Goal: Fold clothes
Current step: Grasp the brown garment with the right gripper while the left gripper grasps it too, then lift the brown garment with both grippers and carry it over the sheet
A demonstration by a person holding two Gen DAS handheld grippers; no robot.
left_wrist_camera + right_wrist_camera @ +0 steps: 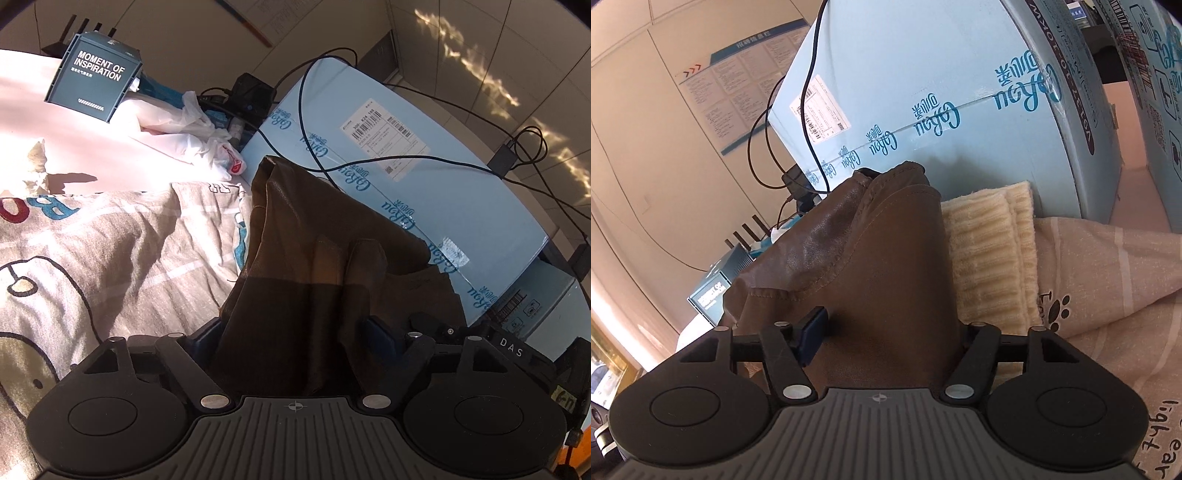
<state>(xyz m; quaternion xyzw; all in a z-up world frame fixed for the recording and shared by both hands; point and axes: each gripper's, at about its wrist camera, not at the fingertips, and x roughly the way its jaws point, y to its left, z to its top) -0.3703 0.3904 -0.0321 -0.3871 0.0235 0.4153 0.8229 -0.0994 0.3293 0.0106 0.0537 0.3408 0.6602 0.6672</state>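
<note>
Brown garment [295, 295] fills the middle of both wrist views, bunched between each gripper's fingers; thin, slightly shiny fabric with a stitched hem, draped over the bed and rising in a peak toward the blue box.

Left wrist view, left to right: printed bedsheet [110, 236] with cartoon shapes and big letters lies at left, sunlit and wrinkled; further back a grey box [94, 79] reading "MOMENT OF INSPIRATION" stands on pale pink bedding, a router's black antennas behind it; crumpled white plastic bags [199, 122] sit just beside it; centre, the left gripper [299, 339] has the brown cloth passing between its fingers, jaws drawn in on the fabric, one blue pad [380, 338] showing at the right edge of the cloth; right, a big light-blue cardboard box [443, 192] with a shipping label, black cables [406, 158] looping across its top, the garment's far edge resting against it.

Right wrist view, left to right: wall with a notice board [746, 85] at left; grey box low down, partly hidden; right gripper [882, 332] clamped on the brown garment, a blue pad [812, 336] pressed against the cloth's left side, the other finger hidden under the fabric; cream ribbed knit [993, 258] lies just beside the garment's right edge, touching it, resting on the bedsheet; blue box stands behind both; bedsheet with paw prints and lettering at far right.
</note>
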